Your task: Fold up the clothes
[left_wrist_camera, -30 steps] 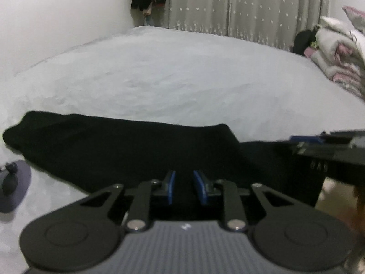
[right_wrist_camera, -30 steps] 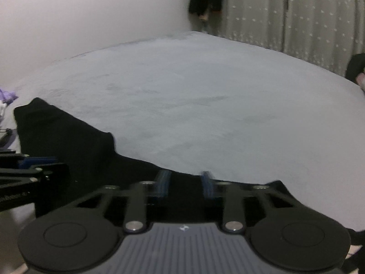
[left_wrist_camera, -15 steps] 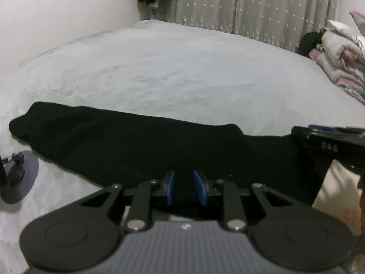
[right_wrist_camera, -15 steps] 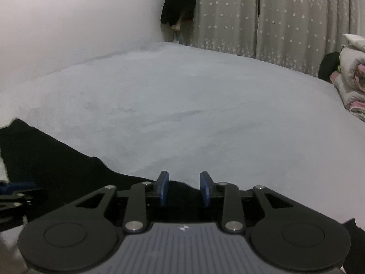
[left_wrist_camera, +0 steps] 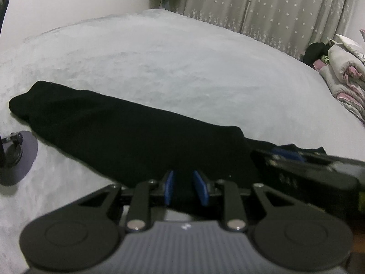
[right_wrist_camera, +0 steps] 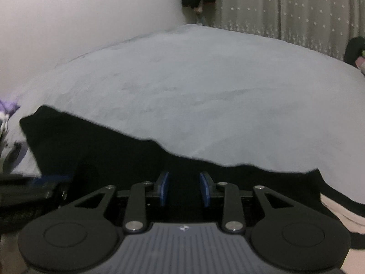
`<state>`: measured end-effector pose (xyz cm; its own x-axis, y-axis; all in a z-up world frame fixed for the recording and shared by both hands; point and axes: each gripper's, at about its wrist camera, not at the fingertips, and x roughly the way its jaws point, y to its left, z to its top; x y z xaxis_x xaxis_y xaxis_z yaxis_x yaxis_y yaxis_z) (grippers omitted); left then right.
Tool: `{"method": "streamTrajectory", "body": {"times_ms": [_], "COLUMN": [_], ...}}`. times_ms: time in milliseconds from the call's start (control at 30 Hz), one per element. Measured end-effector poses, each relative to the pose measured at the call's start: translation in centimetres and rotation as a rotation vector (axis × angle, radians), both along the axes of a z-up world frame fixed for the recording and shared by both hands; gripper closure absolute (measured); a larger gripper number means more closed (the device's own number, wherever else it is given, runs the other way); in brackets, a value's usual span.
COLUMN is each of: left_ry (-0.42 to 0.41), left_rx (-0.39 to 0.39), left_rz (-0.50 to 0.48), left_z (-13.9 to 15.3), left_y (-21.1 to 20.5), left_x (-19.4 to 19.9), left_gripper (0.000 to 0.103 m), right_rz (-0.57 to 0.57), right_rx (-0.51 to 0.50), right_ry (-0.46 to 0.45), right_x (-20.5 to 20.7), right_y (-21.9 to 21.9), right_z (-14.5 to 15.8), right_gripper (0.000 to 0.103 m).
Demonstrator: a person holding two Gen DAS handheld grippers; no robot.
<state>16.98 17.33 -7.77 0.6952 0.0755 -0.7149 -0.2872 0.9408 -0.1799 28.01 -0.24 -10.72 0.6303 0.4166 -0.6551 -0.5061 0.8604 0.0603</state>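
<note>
Left wrist view: left gripper point(left_wrist_camera: 186, 188) clenches the long black folded garment point(left_wrist_camera: 127, 137) lying along the pale grey bed's point(left_wrist_camera: 182, 68) near edge; right gripper point(right_wrist_camera: 183, 188), jaws just parted, straddles the cloth without pressing.

No word, brand name or number can be read with any certainty. The left gripper point(left_wrist_camera: 186, 188) carries a small pale emblem on its ribbed grey body, more a shape than letters. The right gripper point(right_wrist_camera: 184, 188) bears the same kind of mark in the same spot in its own camera. In the left camera, the right gripper's dark side shows a few pale characters, perhaps three letters, too blurred to make out. The curtain point(left_wrist_camera: 285, 11) has only a star pattern.
</note>
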Motion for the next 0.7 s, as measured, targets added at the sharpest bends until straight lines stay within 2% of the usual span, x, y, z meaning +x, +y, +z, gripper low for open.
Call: {"method": "streamTrajectory", "body": {"times_ms": [167,300,367,567,633,700], "left_ry": [0.004,0.004,0.000,-0.021,-0.030,-0.041], "left_rx": [-0.017,-0.040,-0.048,-0.061,-0.065,-0.068], "left_rz": [0.000,0.001,0.005,0.010,-0.006,-0.029], "left_z": [0.1,0.3,0.5,1.2,1.5,1.8], "left_y": [0.0,0.1,0.2,-0.3,-0.8,-1.4], "left_x": [0.1,0.1,0.0,-0.6,-0.8,-1.1], "left_gripper": [0.078,0.072,0.066,0.043,0.026,0.021], "right_rz": [-0.027,-0.064,-0.079,-0.108,-0.123,-0.136], "right_rx": [-0.009,0.020,0.038,0.034,0.042,0.045], "right_ry": [-0.022,-0.017,-0.014,-0.024,-0.029,-0.038], "right_x": [1.7,2.5,2.1,0.2,-0.7,-1.6], "right_y": [1.7,1.9,1.4,-0.5,-1.5,-2.4], "right_z": [-0.1,-0.1,0.3,1.8,2.5,3.1], "right_gripper": [0.073,0.073,0.072,0.061,0.057,0.053]}}
